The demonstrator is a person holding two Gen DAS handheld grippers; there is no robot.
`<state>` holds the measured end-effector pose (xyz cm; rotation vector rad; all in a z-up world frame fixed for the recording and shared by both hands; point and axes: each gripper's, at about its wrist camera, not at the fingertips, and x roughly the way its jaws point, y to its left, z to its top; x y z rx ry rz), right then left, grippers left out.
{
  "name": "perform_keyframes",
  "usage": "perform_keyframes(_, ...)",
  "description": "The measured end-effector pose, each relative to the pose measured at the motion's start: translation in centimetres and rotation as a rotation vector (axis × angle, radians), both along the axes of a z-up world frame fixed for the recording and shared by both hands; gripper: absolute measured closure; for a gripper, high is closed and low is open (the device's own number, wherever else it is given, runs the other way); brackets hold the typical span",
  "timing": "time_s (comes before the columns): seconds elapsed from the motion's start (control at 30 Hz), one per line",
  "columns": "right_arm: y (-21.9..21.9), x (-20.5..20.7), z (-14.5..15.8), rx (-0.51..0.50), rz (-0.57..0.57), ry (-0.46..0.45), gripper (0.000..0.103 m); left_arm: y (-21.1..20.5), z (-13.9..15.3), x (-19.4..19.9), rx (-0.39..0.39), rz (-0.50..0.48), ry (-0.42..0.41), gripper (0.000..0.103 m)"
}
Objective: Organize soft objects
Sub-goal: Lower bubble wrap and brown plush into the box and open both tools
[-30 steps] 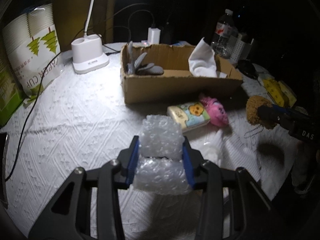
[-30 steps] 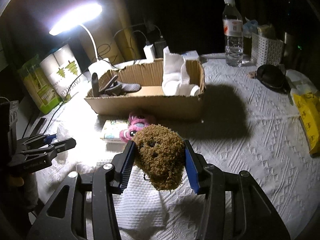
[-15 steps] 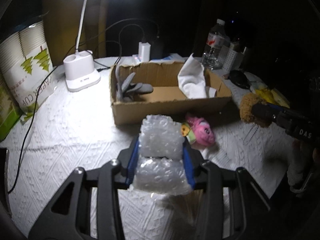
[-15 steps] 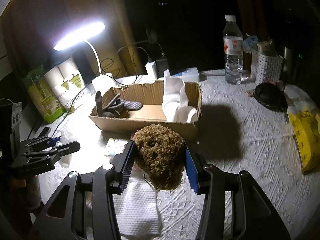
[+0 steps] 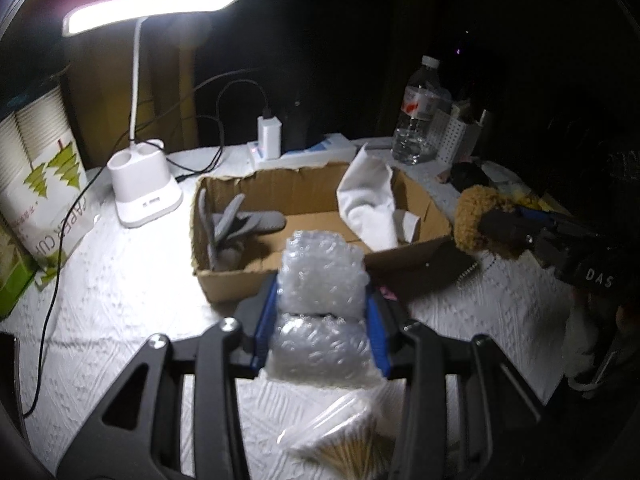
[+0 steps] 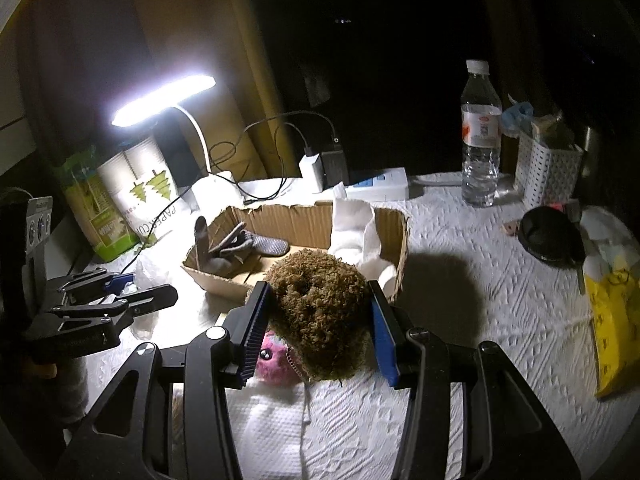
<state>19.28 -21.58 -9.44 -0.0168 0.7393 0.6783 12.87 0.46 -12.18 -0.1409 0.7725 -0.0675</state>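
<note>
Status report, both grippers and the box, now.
Left gripper shut on bubble wrap. Right gripper shut on brown plush. Cardboard box ahead, middle floor bare.

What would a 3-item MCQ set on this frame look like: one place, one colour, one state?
1. Where does the grey glove lie?
A. In the box, at its left end
B. On the cloth by the bottle
C. In the white basket

2. What colour is the plush in the right gripper?
A. Pink
B. Brown
C. White

3. What state is the left gripper in?
A. Open and empty
B. Shut on nothing
C. Shut on a bubble wrap roll

Key: 1 A, the glove sits inside the cardboard box at its left end, opposite the white cloth. 2 B, the curly plush between the pads is brown; the pink toy lies below on the table. 3 C, both blue pads press the sides of the bubble wrap roll.
</note>
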Motion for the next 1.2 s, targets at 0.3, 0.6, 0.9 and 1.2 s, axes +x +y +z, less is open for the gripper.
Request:
perform_keyframes(0.3, 0.1, 1.9, 0.3, 0.007, 0.013, -0.012, 0.053, -0.7, 0.6, 2.0, 0.003, -0.004, -0.009, 0.062)
perform_keyframes(0.6, 0.3, 4.0, 0.5, 0.036, 0.026, -0.014, 0.053, -1.3, 0.3, 4.7, -0.005, -0.006, -0.009, 0.062)
perform_keyframes(0.9, 0.6, 6.3, 0.4, 0.05, 0.027, -0.009, 0.053, -1.7, -0.3, 7.2, -0.013, -0.013, 0.004, 0.062)
perform_keyframes(1.2, 1.3, 7.8, -1.3, 0.035, 0.038, 0.029, 0.053, -1.7, -2.2, 9.1, -0.039, -0.005, 0.04, 0.062)
